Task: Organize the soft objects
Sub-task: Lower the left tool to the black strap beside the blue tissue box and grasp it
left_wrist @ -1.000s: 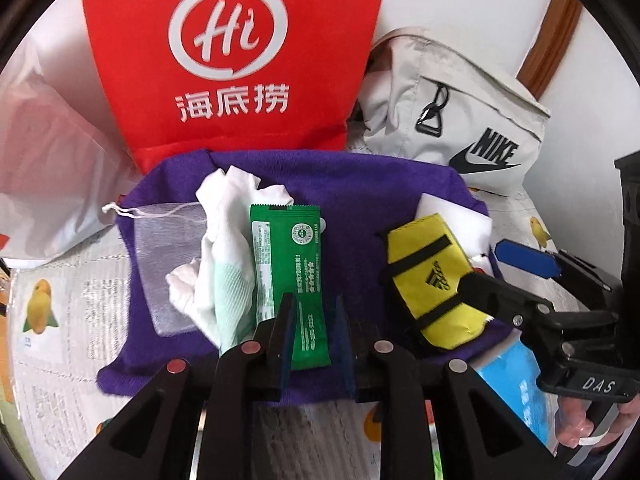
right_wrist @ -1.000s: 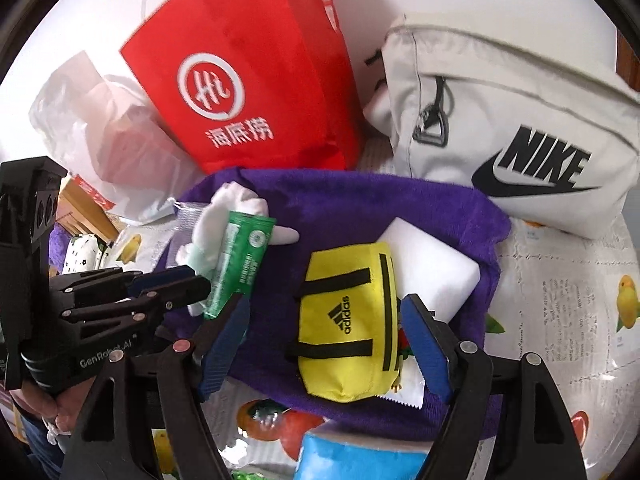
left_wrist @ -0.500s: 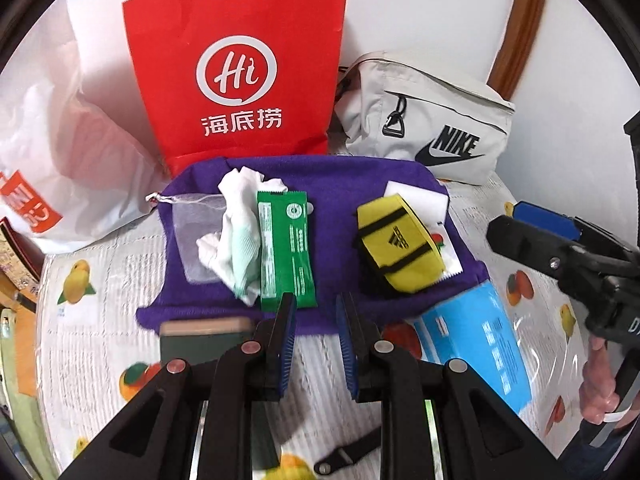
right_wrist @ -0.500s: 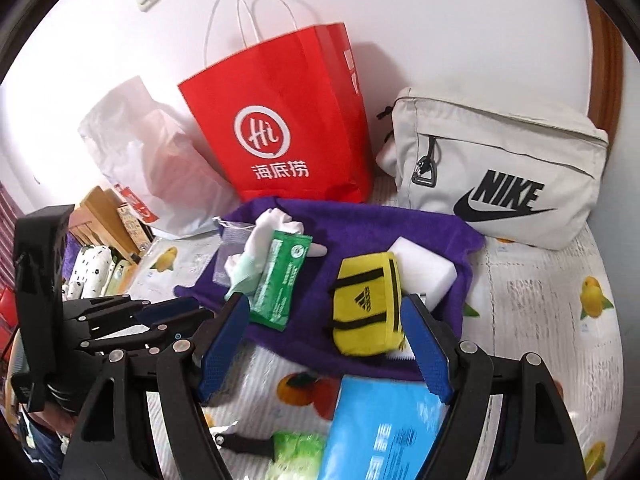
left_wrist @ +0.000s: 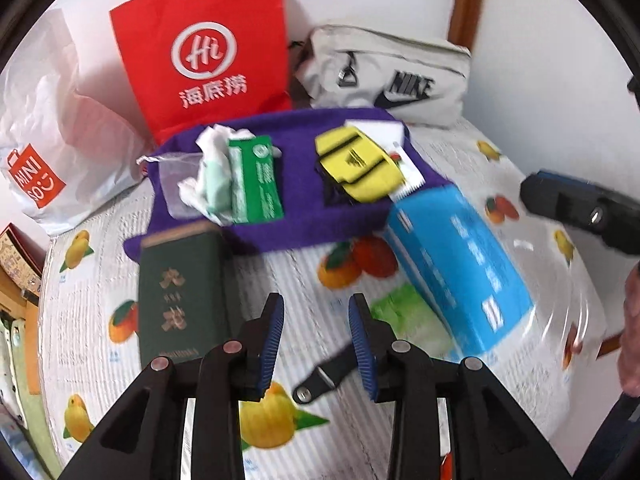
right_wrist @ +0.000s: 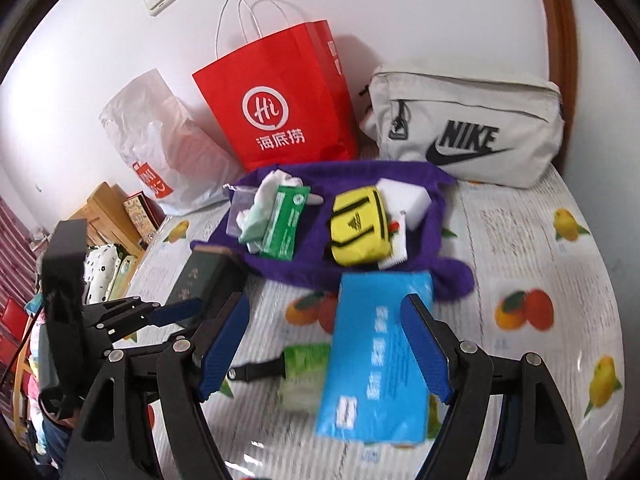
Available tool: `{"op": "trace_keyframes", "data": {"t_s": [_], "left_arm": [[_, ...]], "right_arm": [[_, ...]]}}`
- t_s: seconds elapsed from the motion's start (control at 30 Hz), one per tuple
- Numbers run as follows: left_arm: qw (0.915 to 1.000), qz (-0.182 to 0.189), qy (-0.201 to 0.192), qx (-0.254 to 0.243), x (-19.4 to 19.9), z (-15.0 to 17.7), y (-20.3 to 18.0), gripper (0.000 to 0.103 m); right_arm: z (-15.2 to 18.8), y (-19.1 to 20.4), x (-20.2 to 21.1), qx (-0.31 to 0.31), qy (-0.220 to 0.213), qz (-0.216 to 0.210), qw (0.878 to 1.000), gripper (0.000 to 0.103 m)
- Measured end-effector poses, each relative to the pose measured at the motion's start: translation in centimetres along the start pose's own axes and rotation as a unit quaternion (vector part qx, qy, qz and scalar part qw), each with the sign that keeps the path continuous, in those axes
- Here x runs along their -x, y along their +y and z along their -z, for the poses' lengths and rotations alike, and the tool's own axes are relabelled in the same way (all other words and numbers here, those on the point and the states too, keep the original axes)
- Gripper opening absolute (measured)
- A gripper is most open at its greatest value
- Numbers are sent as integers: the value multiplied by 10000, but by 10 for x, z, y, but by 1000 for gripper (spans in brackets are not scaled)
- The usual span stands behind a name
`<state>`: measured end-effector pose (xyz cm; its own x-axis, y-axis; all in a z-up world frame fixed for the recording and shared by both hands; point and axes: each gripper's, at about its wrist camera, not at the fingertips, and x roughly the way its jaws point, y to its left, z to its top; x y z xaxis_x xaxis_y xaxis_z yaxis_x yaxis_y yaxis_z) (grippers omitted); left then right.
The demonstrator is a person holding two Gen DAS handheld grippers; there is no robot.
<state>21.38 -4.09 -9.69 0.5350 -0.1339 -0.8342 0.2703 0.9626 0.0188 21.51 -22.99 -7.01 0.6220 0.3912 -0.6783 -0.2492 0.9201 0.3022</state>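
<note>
A purple towel (right_wrist: 304, 256) lies spread on the fruit-print tablecloth (right_wrist: 540, 240). On its left part sit a clear drawstring pouch (right_wrist: 237, 210), a crumpled white-and-mint cloth (right_wrist: 260, 208) and a green packet (right_wrist: 285, 222), bunched together and overlapping. To the right, a yellow pouch with black straps (right_wrist: 358, 226) rests against a white sponge block (right_wrist: 406, 196).

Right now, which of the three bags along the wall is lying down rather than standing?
The grey Nike bag, at the right end of the row. The red paper bag and white plastic bag both stand upright.
</note>
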Motion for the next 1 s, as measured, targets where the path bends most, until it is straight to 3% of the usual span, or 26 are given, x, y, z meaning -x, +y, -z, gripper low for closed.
{"op": "trace_keyframes", "data": {"t_s": [0.43,0.57,0.63,0.7,1.0], "left_arm": [[9989,81,320,-347,-28,53,-25,32],[9980,127,371,-491,-37,55,-28,34],[9974,59,377,-606,-41,55,-28,41],[9975,219,318,-594,-43,55,-26,46],[9951,505,449,-719,-62,52,-26,47]], "right_arm": [[52,-16,31,-321,-20,163,9993,77],[63,-17,32,-315,35,153,9994,77],[68,-21,31,-359,60,129,9993,77],[71,-24,30,-373,110,157,9991,77],[76,-45,19,-541,243,335,9977,77]]}}
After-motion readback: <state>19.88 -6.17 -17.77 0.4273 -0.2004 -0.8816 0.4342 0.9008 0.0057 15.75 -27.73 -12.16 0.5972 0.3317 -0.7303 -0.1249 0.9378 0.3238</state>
